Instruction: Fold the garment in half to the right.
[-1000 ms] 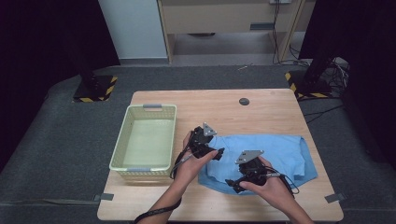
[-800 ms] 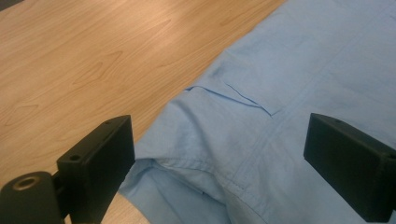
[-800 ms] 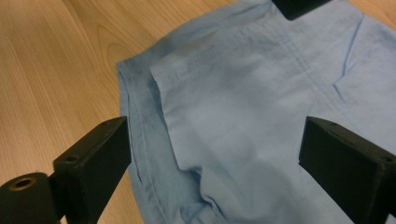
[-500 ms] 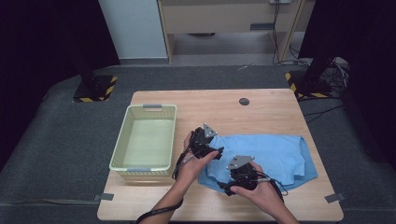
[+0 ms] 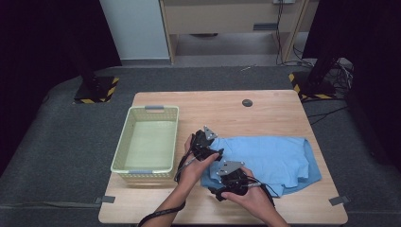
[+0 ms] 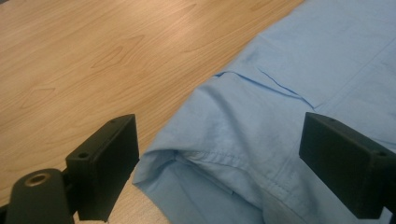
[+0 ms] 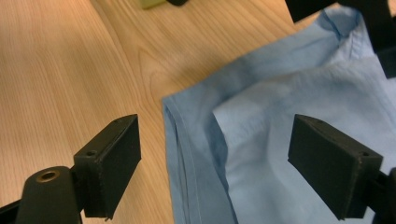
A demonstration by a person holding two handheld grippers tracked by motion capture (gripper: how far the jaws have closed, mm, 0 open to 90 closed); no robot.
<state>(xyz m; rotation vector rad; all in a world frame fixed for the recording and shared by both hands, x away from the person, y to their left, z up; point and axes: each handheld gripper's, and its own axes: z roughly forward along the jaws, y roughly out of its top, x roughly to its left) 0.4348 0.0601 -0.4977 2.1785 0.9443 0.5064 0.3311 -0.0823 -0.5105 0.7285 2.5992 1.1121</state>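
A light blue shirt [image 5: 272, 160] lies folded flat on the right half of the wooden table. My left gripper [image 5: 215, 153] hovers over the shirt's upper left corner. In the left gripper view that gripper [image 6: 219, 163] is open, jaws wide, with a seamed fold of the shirt [image 6: 261, 140] between them. My right gripper [image 5: 218, 191] is at the shirt's lower left corner, near the front of the table. In the right gripper view it [image 7: 215, 163] is open too, straddling the hemmed edge of the shirt [image 7: 280, 126].
A pale green plastic basket [image 5: 125, 146] stands empty on the left of the table [image 5: 265, 113]. A small dark round disc [image 5: 247, 102] sits near the far edge. Bare wood lies behind the shirt and along the front edge.
My right gripper has moved left along the shirt's front edge to its lower left corner. The left gripper has stayed almost in place.
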